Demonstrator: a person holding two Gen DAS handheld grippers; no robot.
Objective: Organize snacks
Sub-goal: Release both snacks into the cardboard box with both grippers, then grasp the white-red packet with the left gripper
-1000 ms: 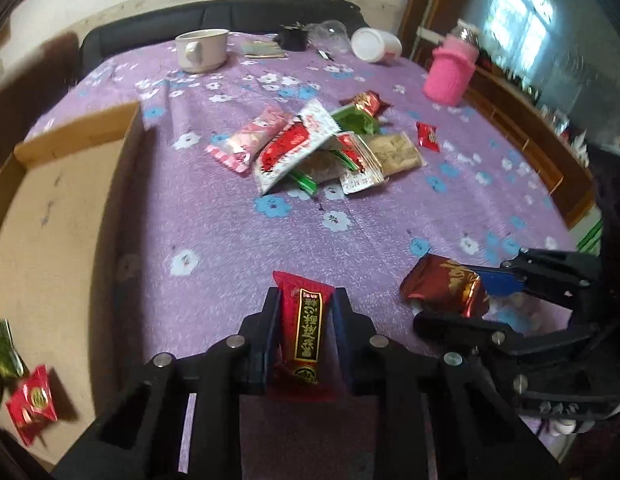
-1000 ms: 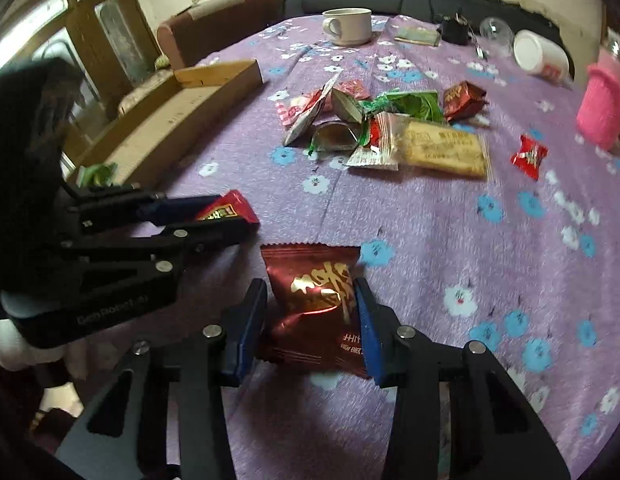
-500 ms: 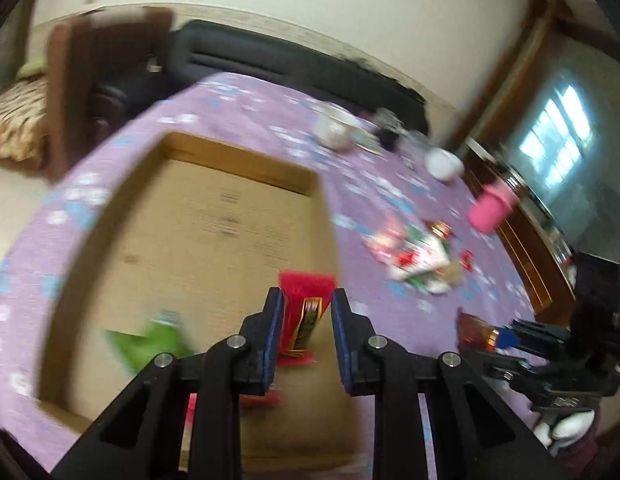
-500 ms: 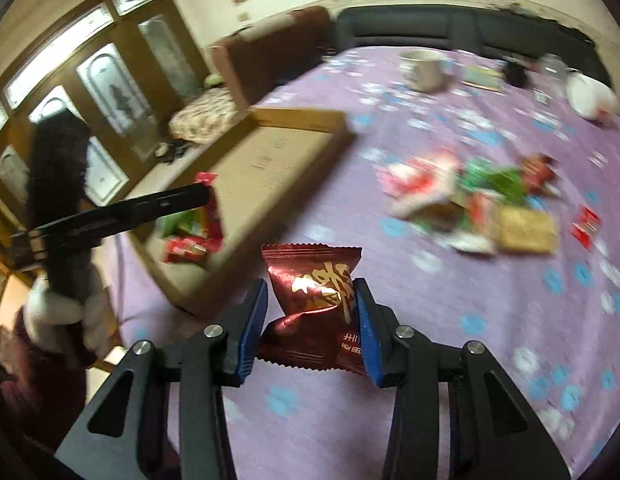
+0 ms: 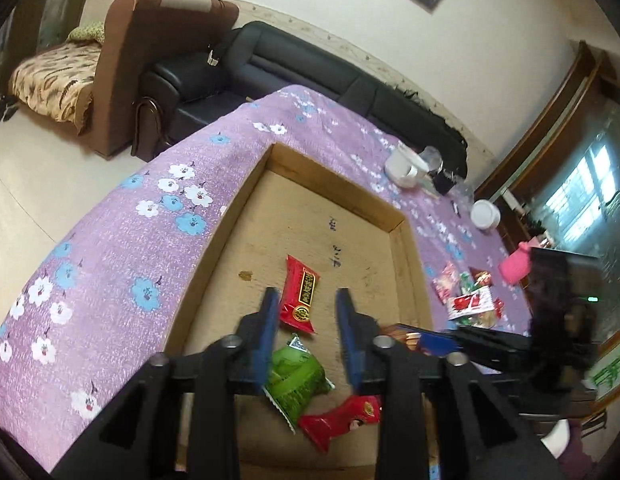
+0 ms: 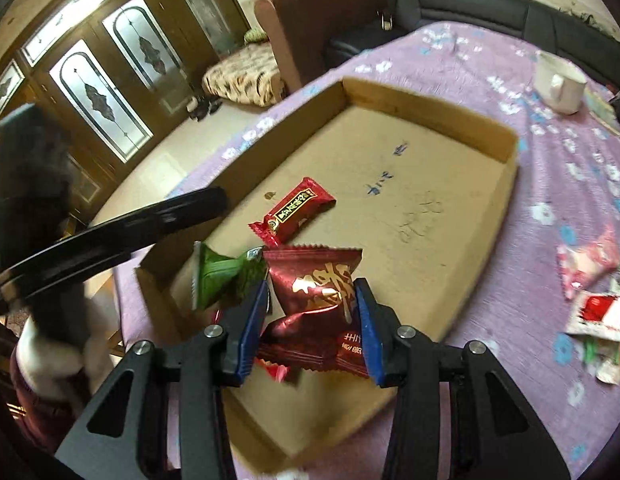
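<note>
Snacks are gathering in the cardboard tray (image 6: 505, 184) on the bench (image 5: 110, 264). Left hand-held gripper (image 5: 308, 332) has just been opening, its jaws now apart with nothing between them; the red bar (image 5: 300, 294) lies released on the tray floor, long axis running 11 to 5 o'clock in the left view. Right hand-held gripper (image 6: 311, 320) clamps the maroon packet (image 6: 315, 292) above the tray's near end. Released so close to the rim, the packet could slide out; it stands upright, top edge at 12.
</note>
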